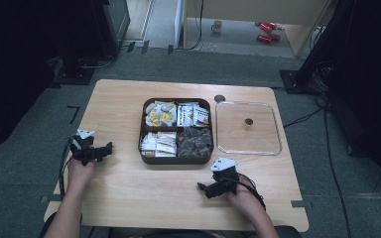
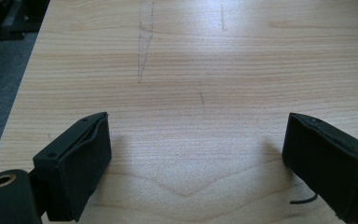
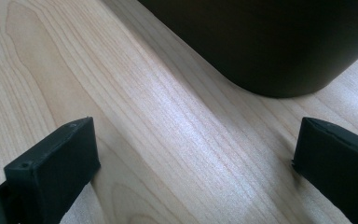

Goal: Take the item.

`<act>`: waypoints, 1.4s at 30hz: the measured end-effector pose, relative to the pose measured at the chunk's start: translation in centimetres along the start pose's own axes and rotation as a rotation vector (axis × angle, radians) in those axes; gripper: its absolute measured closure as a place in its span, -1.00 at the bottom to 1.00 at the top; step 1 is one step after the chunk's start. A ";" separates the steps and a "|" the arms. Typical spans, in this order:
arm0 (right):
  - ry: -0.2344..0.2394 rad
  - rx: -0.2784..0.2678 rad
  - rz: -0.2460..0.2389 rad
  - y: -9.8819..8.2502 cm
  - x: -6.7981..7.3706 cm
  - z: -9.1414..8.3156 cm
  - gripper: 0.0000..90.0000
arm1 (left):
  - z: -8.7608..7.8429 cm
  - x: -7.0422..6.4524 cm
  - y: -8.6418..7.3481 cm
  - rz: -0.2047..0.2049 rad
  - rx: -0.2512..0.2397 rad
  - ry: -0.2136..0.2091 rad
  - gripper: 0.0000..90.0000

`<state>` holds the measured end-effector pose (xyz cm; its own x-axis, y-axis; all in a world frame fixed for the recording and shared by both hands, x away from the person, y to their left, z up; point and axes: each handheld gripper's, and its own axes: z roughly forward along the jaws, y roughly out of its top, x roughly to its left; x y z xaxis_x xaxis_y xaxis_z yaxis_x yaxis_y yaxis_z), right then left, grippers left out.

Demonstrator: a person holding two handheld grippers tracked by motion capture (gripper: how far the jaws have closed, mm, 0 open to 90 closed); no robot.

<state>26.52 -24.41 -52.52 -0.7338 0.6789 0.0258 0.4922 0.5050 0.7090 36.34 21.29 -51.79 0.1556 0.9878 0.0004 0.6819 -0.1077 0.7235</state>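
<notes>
A dark brown compartment box (image 1: 176,157) of packets stands at the table's middle, and its clear square lid (image 1: 248,128) lies flat just to the right of it, apart from it. The likely step is judged to be fitting that lid onto the box. The left gripper (image 1: 104,148) rests near the table's left edge, well apart from the box; its jaws are spread wide and nothing is held. The right gripper (image 1: 204,188) lies near the front edge, just short of the box's near right corner (image 3: 279,70), likewise wide open and empty. The lid should be taken by its raised rim, lifted level, and aligned over the box before being lowered.
</notes>
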 end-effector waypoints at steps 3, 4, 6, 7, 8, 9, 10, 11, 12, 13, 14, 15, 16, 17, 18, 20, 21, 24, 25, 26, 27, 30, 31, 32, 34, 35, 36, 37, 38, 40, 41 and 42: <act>0.000 0.000 0.000 0.0 0.0 0.0 -1.00 | 0.0 -0.1 0.0 0.003 0.001 -0.004 -0.82; 0.001 0.000 0.000 0.0 0.0 0.0 -1.00 | 0.1 -0.1 0.1 0.008 0.001 -0.009 -0.82; 0.002 0.000 -0.001 0.0 0.0 0.0 -1.00 | 0.1 -0.1 0.1 0.017 0.001 -0.018 -0.82; 0.004 0.000 -0.003 0.0 0.0 0.0 -1.00 | 0.1 -0.2 0.1 0.021 0.001 -0.022 -0.82; 0.004 0.000 -0.004 0.0 0.0 0.0 -1.00 | 0.1 -0.2 0.1 0.023 0.001 -0.025 -0.82; 0.005 0.000 -0.004 0.0 -0.1 0.0 -1.00 | 0.1 -0.2 0.1 0.024 0.002 -0.025 -0.82; 0.005 0.000 -0.004 0.0 0.0 0.0 -1.00 | 0.1 -0.2 0.1 0.024 0.002 -0.025 -0.82; 0.005 0.000 -0.004 0.0 -0.1 0.0 -1.00 | 0.1 -0.2 0.1 0.023 0.002 -0.025 -0.82; 0.005 0.000 -0.005 0.0 -0.1 0.0 -1.00 | 0.1 -0.2 0.1 0.023 0.002 -0.025 -0.82; 0.005 0.000 -0.005 0.0 -0.1 0.0 -1.00 | 0.1 -0.2 0.1 0.024 0.002 -0.025 -0.82; 0.005 0.000 -0.005 0.0 -0.1 0.0 -1.00 | 0.1 -0.2 0.1 0.023 0.002 -0.025 -0.82; 0.005 0.000 -0.005 0.0 -0.1 0.0 -1.00 | 0.1 -0.2 0.1 0.024 0.002 -0.025 -0.82; 0.005 0.000 -0.005 0.0 -0.1 0.0 -1.00 | 0.1 -0.2 0.1 0.024 0.002 -0.025 -0.82; 0.005 0.000 -0.005 0.0 -0.1 0.0 -1.00 | 0.1 -0.2 0.1 0.024 0.002 -0.025 -0.82; 0.005 0.000 -0.005 0.0 -0.1 0.0 -1.00 | 0.1 -0.2 0.1 0.024 0.002 -0.025 -0.82; 0.005 0.000 -0.005 0.0 -0.1 0.0 -1.00 | 0.1 -0.2 0.1 0.024 0.002 -0.026 -0.82; 0.005 0.000 -0.005 0.0 -0.1 0.0 -1.00 | 0.1 -0.2 0.1 0.024 0.002 -0.026 -0.82; 0.005 -0.001 -0.005 0.0 0.0 0.0 -1.00 | 0.1 -0.2 0.1 0.024 0.001 -0.026 -0.82; 0.005 -0.001 -0.005 0.0 0.0 0.0 -1.00 | 0.1 -0.2 0.1 0.024 0.002 -0.026 -0.82; 0.005 -0.001 -0.004 0.0 0.0 0.0 -1.00 | 0.1 -0.2 0.1 0.023 0.001 -0.026 -0.82; 0.005 -0.001 -0.004 0.0 0.0 0.0 -1.00 | 0.1 -0.2 0.1 0.023 0.001 -0.026 -0.82; 0.005 -0.001 -0.005 0.0 0.0 0.0 -1.00 | 0.2 -0.2 0.2 0.032 0.002 -0.034 -0.82; 0.005 -0.001 -0.005 0.0 0.0 0.0 -1.00 | 0.2 -0.2 0.2 0.036 0.003 -0.037 -0.82; 0.005 -0.001 -0.005 0.0 0.0 0.0 -1.00 | 0.2 -0.2 0.2 0.037 0.003 -0.038 -0.82; 0.005 -0.001 -0.005 0.0 0.0 0.0 -1.00 | 0.2 -0.3 0.2 0.038 0.003 -0.040 -0.82; 0.005 -0.001 -0.005 0.0 0.0 0.0 -1.00 | 0.2 -0.3 0.2 0.039 0.003 -0.040 -0.82; 0.005 -0.001 -0.006 0.0 -0.1 0.0 -1.00 | 0.2 -0.2 0.2 0.040 0.003 -0.041 -0.82; 0.005 -0.001 -0.006 0.0 -0.1 0.0 -1.00 | 0.2 -0.2 0.3 0.045 0.004 -0.046 -0.82; 0.005 -0.001 -0.005 0.0 0.0 0.0 -1.00 | 0.2 -0.2 0.3 0.045 0.003 -0.049 -0.81; 0.005 -0.001 -0.005 0.0 0.0 0.0 -1.00 | 0.2 -0.1 0.3 0.050 0.002 -0.050 -0.81; 0.005 -0.001 -0.005 0.0 0.0 0.0 -1.00 | 0.2 -0.1 0.3 0.049 0.004 -0.051 -0.81; 0.005 -0.001 -0.006 0.0 -0.1 0.0 -1.00 | 0.1 -0.1 0.4 0.052 0.010 -0.052 -0.75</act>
<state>26.60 -24.40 -52.53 -0.7387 0.6735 0.0251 0.4874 0.5081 0.7102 36.69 21.12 -51.58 0.2273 0.9738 0.0016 0.6792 -0.1597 0.7163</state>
